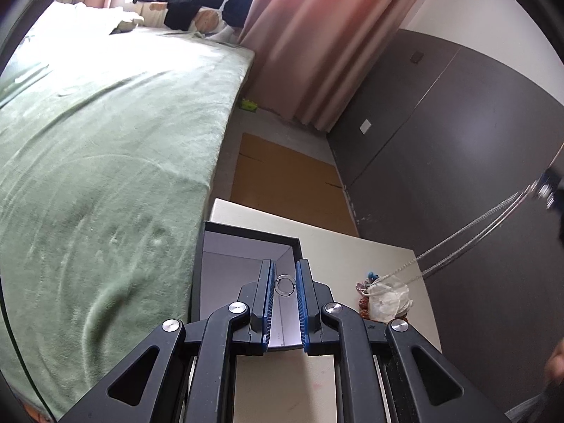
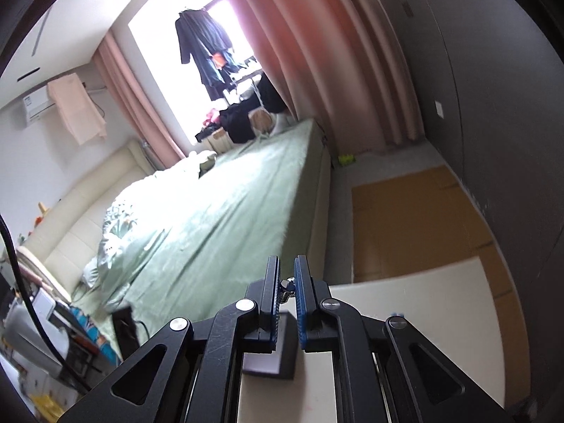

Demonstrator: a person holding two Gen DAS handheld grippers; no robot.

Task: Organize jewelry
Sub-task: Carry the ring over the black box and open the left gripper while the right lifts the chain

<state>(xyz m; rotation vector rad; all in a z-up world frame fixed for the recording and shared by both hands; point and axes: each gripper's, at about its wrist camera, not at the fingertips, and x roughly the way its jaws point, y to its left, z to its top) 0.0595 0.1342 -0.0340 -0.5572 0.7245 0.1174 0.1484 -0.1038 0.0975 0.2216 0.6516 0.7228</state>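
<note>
My left gripper (image 1: 284, 283) hangs over an open black box (image 1: 246, 246) with a grey inside, its jaws nearly together on a small silver ring (image 1: 284, 286). The box stands on a white table (image 1: 352, 246). Beside it lies a pile of jewelry (image 1: 384, 299) with beads and a pale clear piece. A silver chain (image 1: 458, 236) runs taut from that pile up to my right gripper (image 1: 548, 185) at the far right. In the right wrist view the right gripper (image 2: 287, 284) is shut on a small silver part of the chain (image 2: 288, 284), high above the box (image 2: 271, 363).
A bed with a green blanket (image 1: 105, 158) borders the table on the left. Brown cardboard (image 1: 282, 176) lies on the floor beyond the table, next to a dark grey wardrobe (image 1: 440, 141). Pink curtains (image 1: 317, 35) hang at the back. A person's hand (image 1: 557, 363) shows at the right edge.
</note>
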